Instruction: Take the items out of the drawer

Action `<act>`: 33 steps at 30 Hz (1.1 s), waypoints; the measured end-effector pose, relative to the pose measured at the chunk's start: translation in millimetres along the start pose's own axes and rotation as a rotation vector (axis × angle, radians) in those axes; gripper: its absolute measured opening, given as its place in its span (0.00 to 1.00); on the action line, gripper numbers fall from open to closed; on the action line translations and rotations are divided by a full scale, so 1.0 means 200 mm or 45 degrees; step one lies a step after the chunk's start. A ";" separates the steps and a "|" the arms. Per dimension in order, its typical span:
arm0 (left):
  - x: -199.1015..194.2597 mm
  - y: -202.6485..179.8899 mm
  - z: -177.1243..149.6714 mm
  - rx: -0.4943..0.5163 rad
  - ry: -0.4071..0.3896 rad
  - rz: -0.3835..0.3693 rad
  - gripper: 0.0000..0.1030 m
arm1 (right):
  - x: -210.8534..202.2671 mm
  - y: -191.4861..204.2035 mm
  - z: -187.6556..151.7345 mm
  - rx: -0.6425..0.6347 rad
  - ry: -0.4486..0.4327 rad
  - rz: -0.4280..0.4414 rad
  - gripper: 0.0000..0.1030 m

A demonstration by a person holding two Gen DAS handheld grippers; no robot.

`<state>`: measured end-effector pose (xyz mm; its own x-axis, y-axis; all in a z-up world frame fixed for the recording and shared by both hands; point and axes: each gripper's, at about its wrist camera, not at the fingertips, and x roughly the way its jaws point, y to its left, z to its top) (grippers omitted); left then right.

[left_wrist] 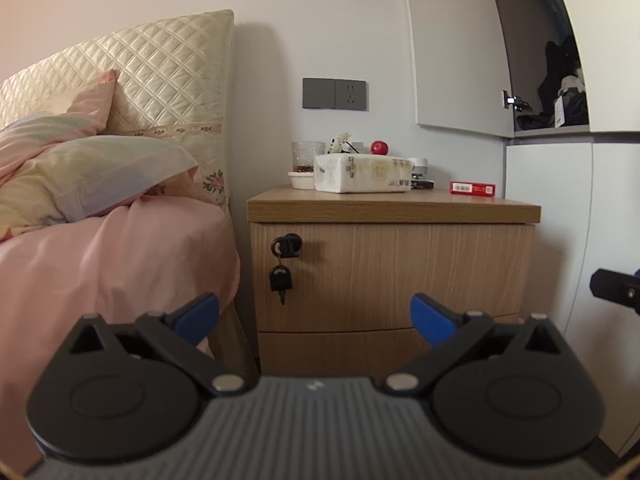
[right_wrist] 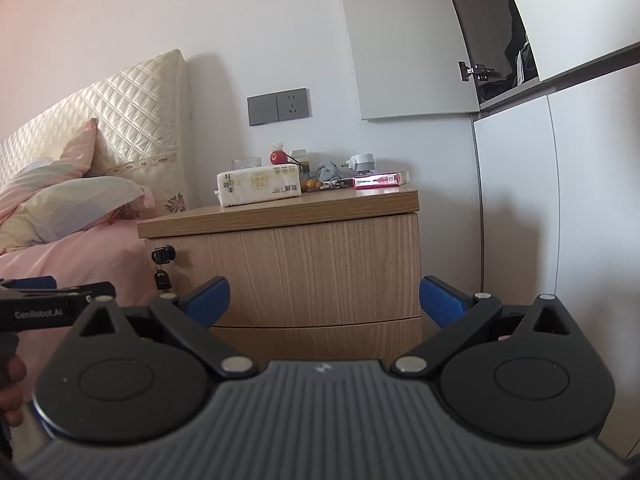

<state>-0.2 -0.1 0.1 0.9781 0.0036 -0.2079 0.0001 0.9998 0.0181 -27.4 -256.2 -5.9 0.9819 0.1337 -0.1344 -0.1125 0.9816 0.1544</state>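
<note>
Wooden nightstand [left_wrist: 394,276] at 12 o'clock, drawers closed; key [left_wrist: 281,278] hanging at its 10 o'clock. Left tongs [left_wrist: 315,316] released, empty; right tongs [right_wrist: 325,298] released, empty.

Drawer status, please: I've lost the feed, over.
Left claw open, empty. Right claw open, empty. Upper drawer shut, key hanging from its lock. Approach clear.

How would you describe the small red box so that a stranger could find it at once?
Start at the wooden bedside cabinet that stands between the bed and the white wardrobe. On its top, go past the white tissue pack to the corner nearest the wardrobe, where the small red box lies flat. It is the only flat red pack; the other red thing is a round ball by the wall.
</note>
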 end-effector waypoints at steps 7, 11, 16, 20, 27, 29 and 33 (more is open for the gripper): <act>-0.03 -0.02 0.01 0.021 0.003 0.011 1.00 | 0.01 0.02 -0.01 0.004 0.014 -0.013 1.00; -0.02 -0.01 0.01 0.027 0.015 0.003 1.00 | 0.03 -0.01 -0.01 0.002 0.011 -0.015 1.00; -0.02 0.00 0.00 0.027 0.009 0.004 1.00 | 0.02 -0.02 -0.02 0.005 0.012 -0.024 1.00; -0.02 -0.01 0.00 0.031 0.006 0.004 1.00 | 0.02 -0.02 -0.02 0.003 0.012 -0.019 1.00; -0.02 -0.01 0.00 0.031 0.005 0.003 1.00 | 0.01 -0.02 -0.03 -0.001 0.017 -0.021 1.00; -0.02 -0.01 0.00 0.030 0.004 0.005 1.00 | 0.01 -0.02 -0.03 -0.002 0.020 -0.022 1.00; -0.02 -0.01 0.00 0.031 0.004 0.006 1.00 | 0.02 -0.02 -0.04 -0.002 0.023 -0.024 1.00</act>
<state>-3.9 -1.8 1.8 0.9775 0.0087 -0.2108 0.0004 0.9991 0.0431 -25.0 -258.6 -13.9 0.9810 0.1173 -0.1547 -0.0941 0.9842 0.1501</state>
